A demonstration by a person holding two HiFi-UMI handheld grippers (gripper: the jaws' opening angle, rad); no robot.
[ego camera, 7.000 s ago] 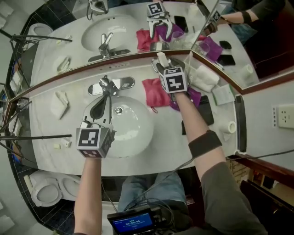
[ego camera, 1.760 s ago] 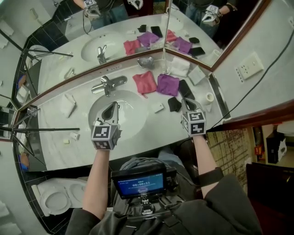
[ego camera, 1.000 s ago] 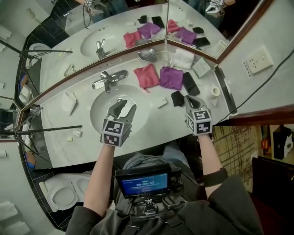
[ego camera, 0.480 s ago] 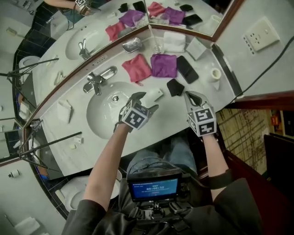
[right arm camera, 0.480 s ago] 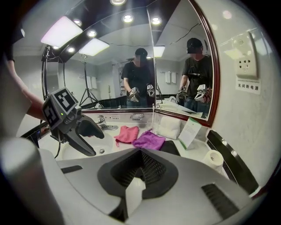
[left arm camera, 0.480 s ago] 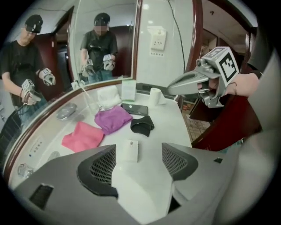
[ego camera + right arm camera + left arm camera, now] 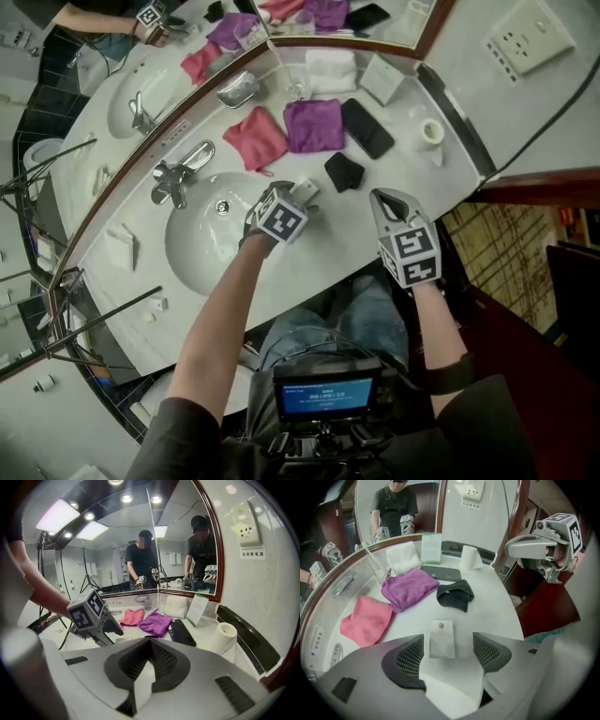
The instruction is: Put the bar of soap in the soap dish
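The bar of soap [image 7: 305, 190] is a small white wrapped block lying flat on the counter to the right of the basin. My left gripper [image 7: 298, 197] points steeply down over it. Its jaws have just been opening, and the soap [image 7: 441, 639] lies between the two pads [image 7: 408, 657] without touching either. The metal soap dish [image 7: 236, 89] sits at the back against the mirror, left of the pink cloth. My right gripper [image 7: 384, 197] hovers shut and empty above the counter's front right, apart from the soap.
A pink cloth [image 7: 255, 136], a purple cloth [image 7: 314, 125], a black phone [image 7: 366, 127] and a dark crumpled cloth [image 7: 344, 172] lie behind the soap. The basin [image 7: 202, 253] and faucet [image 7: 178, 173] are to the left. A paper roll [image 7: 431, 131] stands at the right.
My left gripper has moved from over the basin rightward and down to the soap, with its jaws now wider. The right gripper has sunk a little and stayed shut.
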